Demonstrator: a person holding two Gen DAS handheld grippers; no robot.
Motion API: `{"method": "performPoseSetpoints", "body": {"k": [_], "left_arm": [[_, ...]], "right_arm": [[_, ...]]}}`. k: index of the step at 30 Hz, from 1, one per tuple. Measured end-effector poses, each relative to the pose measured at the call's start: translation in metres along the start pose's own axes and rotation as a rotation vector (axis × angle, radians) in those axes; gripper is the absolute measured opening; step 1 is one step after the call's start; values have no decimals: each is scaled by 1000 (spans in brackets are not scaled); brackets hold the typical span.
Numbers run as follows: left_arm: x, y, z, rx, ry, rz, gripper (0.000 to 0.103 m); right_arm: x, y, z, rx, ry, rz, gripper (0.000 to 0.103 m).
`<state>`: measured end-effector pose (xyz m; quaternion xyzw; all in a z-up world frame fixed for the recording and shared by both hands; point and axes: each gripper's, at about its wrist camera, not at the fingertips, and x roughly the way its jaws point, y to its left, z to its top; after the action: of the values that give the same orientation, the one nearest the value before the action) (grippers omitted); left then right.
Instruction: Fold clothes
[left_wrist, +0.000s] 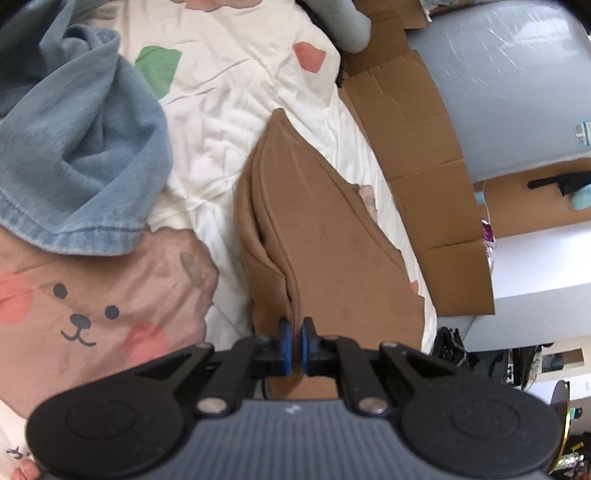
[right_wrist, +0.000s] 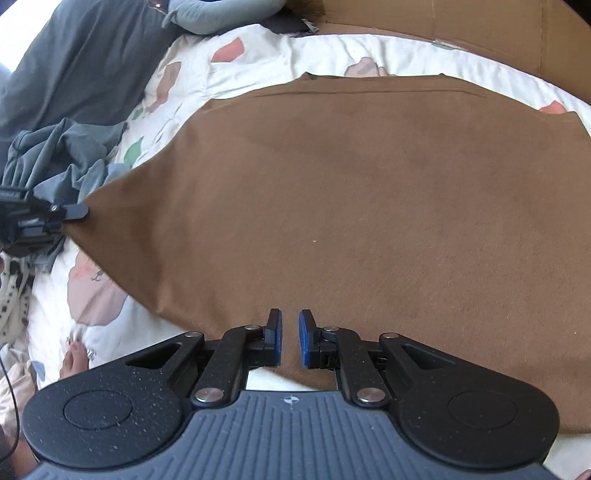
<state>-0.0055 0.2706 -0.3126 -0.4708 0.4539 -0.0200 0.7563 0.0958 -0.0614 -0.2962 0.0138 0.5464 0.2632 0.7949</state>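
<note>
- The left gripper has its blue-padded jaws pressed together on a fold of the brown garment; the cloth rises in a ridge from the pinch and runs away from the camera.
- In the right wrist view that same gripper shows at the left edge, clamped on a corner of the brown garment and drawing it to a point.
- The right gripper hovers over the near edge of the garment with its jaws slightly spread — a narrow gap between the blue pads, nothing caught in it.
- The brown garment lies spread across the bed, mostly flat, with a seam line near its far edge.
- Under it is a white bedsheet printed with pink and green patches and a pink bear face.
- A blue denim garment sits crumpled to the left of the brown one, lying partly over the bear print.
- Dark grey clothes are heaped at the far left of the bed.
- Flattened cardboard lines the bed's far side — just beside the sheet's edge.
</note>
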Motion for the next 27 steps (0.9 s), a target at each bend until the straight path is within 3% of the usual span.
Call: {"method": "performPoseSetpoints", "body": {"k": [13, 27], "left_arm": [[-7, 6, 0, -9, -5, -1, 6], [-2, 32, -3, -61, -7, -5, 6]], "right_arm": [[37, -13, 16, 58, -60, -83, 14], [74, -25, 86, 61, -103, -167, 13]]}}
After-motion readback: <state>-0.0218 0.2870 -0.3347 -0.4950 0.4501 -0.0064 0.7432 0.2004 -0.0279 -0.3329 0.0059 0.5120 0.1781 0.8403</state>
